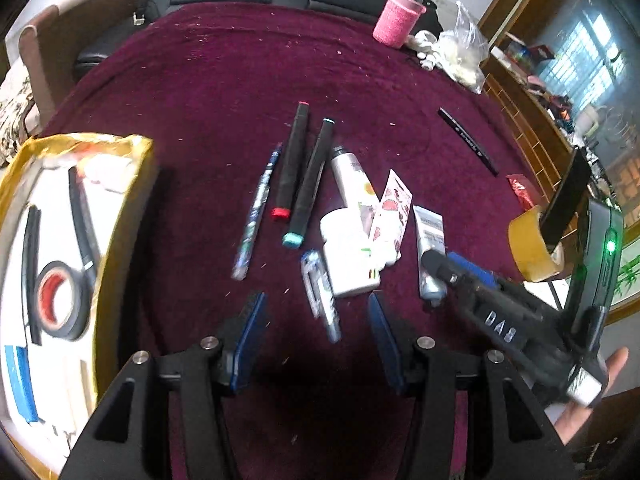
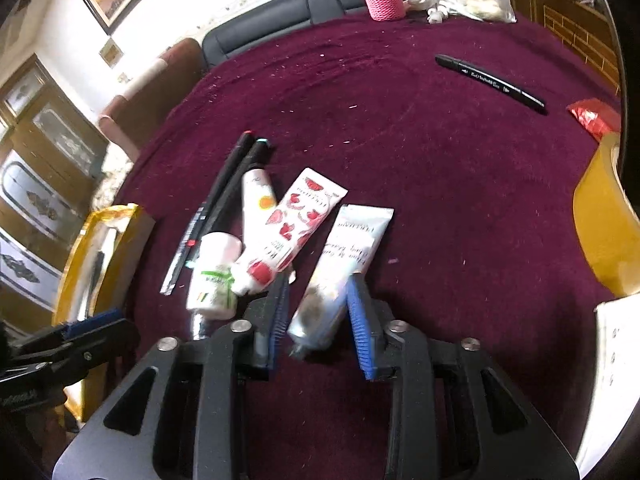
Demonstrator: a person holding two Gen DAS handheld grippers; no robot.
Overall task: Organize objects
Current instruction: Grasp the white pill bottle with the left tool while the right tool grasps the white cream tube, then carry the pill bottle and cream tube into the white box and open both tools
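Over the maroon cloth, the right gripper straddles the grey-white tube's cap end, pads not pressing, likely poised for a grasp, while the left gripper hovers open above a clear pen.

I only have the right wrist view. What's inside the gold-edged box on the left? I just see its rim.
Observer: Inside the gold-edged box lies a roll of black tape with a red core.
Operator: Anything else in it?
Observer: Long black strips lie beside the roll, and a flat blue block sits nearer the camera.
Operator: Is the left gripper carrying anything?
Observer: No. The left gripper is open, with nothing pressed between its blue pads.
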